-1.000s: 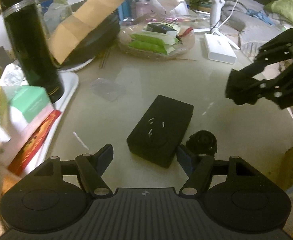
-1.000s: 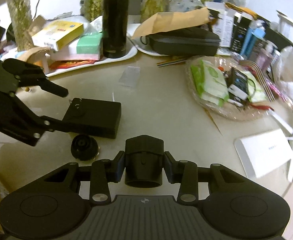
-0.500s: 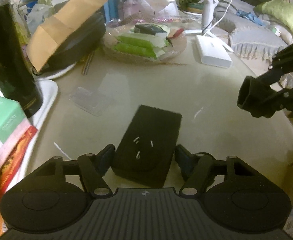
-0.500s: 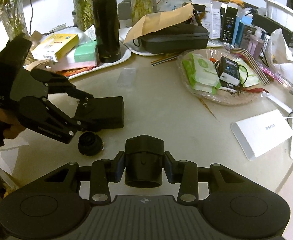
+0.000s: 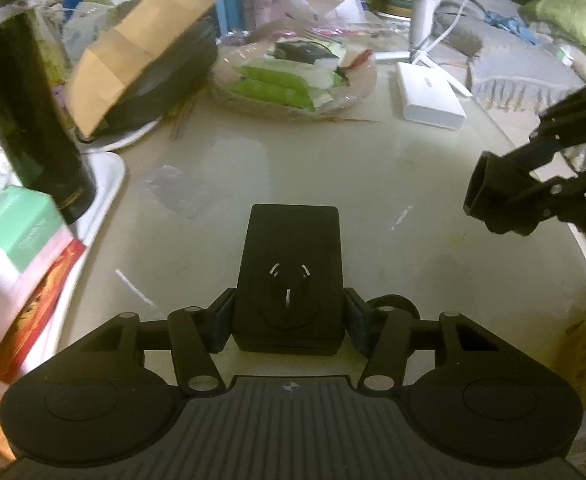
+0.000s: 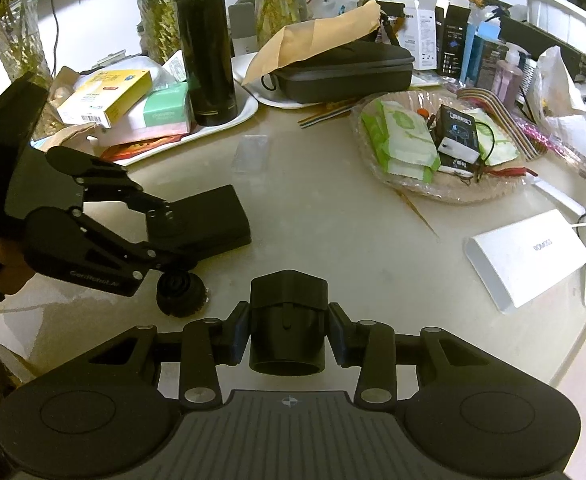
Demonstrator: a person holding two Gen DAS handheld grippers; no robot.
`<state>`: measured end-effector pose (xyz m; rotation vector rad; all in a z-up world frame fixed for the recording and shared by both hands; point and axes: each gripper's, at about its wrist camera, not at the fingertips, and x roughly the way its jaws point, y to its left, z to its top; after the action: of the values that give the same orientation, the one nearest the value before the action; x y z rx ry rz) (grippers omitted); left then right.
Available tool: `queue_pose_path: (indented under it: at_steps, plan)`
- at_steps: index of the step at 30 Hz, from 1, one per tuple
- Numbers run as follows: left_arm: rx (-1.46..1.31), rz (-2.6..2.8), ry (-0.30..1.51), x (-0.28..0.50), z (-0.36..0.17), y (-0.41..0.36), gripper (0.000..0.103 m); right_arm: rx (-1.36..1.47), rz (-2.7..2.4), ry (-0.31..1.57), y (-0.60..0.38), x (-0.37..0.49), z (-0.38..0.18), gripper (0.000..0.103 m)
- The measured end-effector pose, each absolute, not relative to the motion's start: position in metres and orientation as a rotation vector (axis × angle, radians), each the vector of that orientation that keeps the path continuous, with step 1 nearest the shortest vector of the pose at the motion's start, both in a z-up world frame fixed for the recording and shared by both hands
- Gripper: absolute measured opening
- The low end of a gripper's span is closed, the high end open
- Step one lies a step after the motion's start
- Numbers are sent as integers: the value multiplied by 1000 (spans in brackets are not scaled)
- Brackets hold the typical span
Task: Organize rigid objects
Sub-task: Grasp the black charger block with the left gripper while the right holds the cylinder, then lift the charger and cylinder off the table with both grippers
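Clamped between the fingers of the left hand-held gripper (image 5: 289,320), a flat black box (image 5: 291,276) is held low on the desk (image 5: 373,184); a black cylinder (image 6: 288,326) is gripped by the right hand-held gripper (image 6: 289,334), a round knob (image 6: 181,294) lying nearby.

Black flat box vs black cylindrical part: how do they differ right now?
The black flat box is a wide slab; the black cylindrical part is a short tube with an open end. The box rests on the table between the left gripper fingers; the part is clamped in the right gripper, off the table. Both are matte black.
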<state>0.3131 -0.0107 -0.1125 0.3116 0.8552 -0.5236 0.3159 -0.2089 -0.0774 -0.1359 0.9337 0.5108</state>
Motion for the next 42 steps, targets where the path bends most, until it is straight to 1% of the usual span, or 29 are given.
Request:
queue_pose_path:
  at_steps: [9,23,35,42]
  plan:
    - [246,-381,811,292,-82,-1,54,-93,509,926,-214,306,-67,43]
    - [163,-219,796,244,-33,-1,54,-66,513,884,-218,283,-29,43]
    - [115,-141,769,197,6,-5,54,-39,505,904,-222,256,-4,43]
    - [90,-133,772,171,20,-7,54,-35,516,958,-223,241,3,43]
